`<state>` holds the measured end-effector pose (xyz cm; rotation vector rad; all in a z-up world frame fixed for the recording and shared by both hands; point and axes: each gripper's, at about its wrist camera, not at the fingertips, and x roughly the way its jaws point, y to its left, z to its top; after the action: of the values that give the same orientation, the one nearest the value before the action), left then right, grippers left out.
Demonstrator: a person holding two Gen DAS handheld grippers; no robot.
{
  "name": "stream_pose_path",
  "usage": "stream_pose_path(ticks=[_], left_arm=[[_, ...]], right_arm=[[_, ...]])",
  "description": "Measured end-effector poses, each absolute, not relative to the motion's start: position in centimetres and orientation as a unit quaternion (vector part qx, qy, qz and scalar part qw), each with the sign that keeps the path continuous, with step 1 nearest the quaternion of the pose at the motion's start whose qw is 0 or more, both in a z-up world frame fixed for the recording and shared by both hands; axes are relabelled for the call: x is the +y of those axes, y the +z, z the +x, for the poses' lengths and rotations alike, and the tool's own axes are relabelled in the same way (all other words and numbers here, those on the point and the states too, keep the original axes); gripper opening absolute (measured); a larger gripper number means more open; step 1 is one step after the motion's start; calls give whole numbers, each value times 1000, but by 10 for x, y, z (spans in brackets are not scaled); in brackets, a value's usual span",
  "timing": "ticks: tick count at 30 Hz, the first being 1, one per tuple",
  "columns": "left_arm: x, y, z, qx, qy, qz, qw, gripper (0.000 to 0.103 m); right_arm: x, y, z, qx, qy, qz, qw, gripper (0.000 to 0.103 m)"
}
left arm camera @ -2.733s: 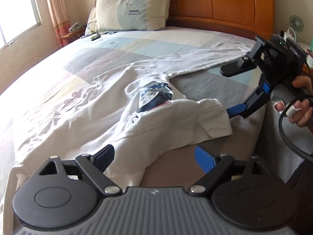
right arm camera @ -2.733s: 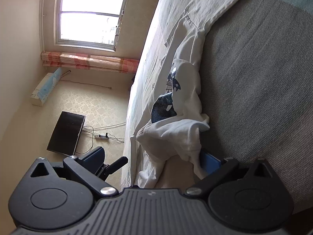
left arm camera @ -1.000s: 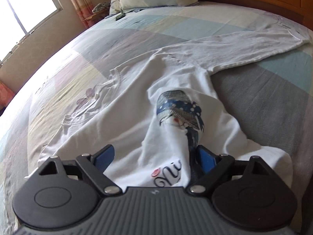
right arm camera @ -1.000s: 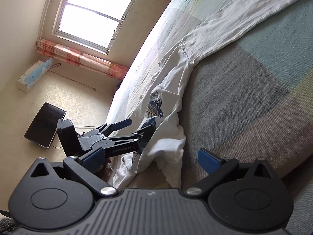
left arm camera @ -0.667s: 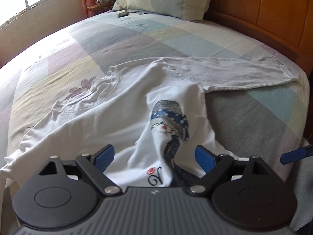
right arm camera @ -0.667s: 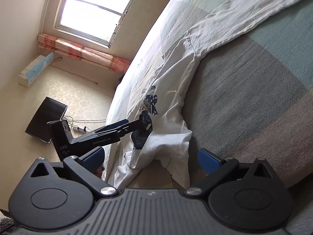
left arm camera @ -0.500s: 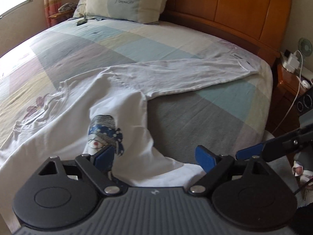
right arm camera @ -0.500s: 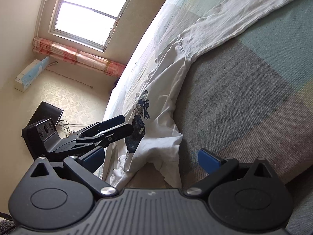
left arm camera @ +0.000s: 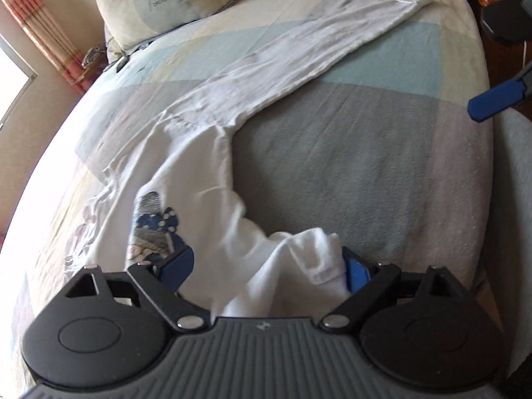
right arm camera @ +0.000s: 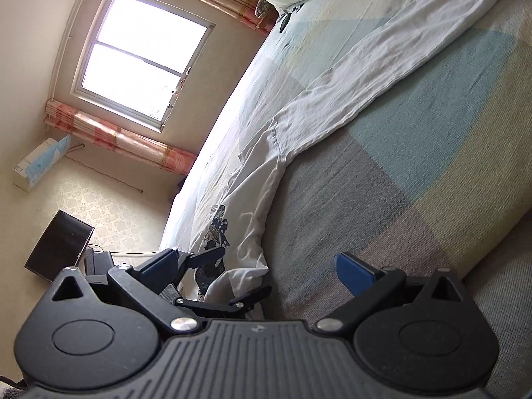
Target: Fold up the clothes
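1. Nearest in the left wrist view, the left tool (left arm camera: pixel 266 267) has its two blue-padded fingers spread wide, with the bunched hem of a white long-sleeved shirt (left arm camera: pixel 206 179) lying between them. The right pad touches the cloth and the left pad sits at the shirt's blue printed picture, but the pads do not squeeze it.
2. In the right wrist view, the right tool (right arm camera: pixel 262 266) is also spread wide, and nothing sits between its fingers. It hangs over the grey part of the bedspread, just beside the shirt's hem.
3. The shirt lies spread on the bed (left arm camera: pixel 382 153), crumpled at the near edge.
4. Farther off, one long sleeve (left arm camera: pixel 319 43) stretches flat across the pale blue and cream patches toward the far corner.
5. A pillow (left arm camera: pixel 163 0) rests at the head of the bed.
6. Beyond, a bright window (right arm camera: pixel 139 56) with pink striped curtains (right arm camera: pixel 119 139).
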<state>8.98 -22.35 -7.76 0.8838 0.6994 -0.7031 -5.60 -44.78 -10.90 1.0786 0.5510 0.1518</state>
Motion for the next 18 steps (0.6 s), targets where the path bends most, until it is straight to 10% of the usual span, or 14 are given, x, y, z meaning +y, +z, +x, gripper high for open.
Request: stream_pose_path(ticks=[18], left_arm=[[-92, -70, 196, 408, -219, 202, 863, 92]], right_arm=[[-411, -116, 3, 289, 168, 518, 788, 103]])
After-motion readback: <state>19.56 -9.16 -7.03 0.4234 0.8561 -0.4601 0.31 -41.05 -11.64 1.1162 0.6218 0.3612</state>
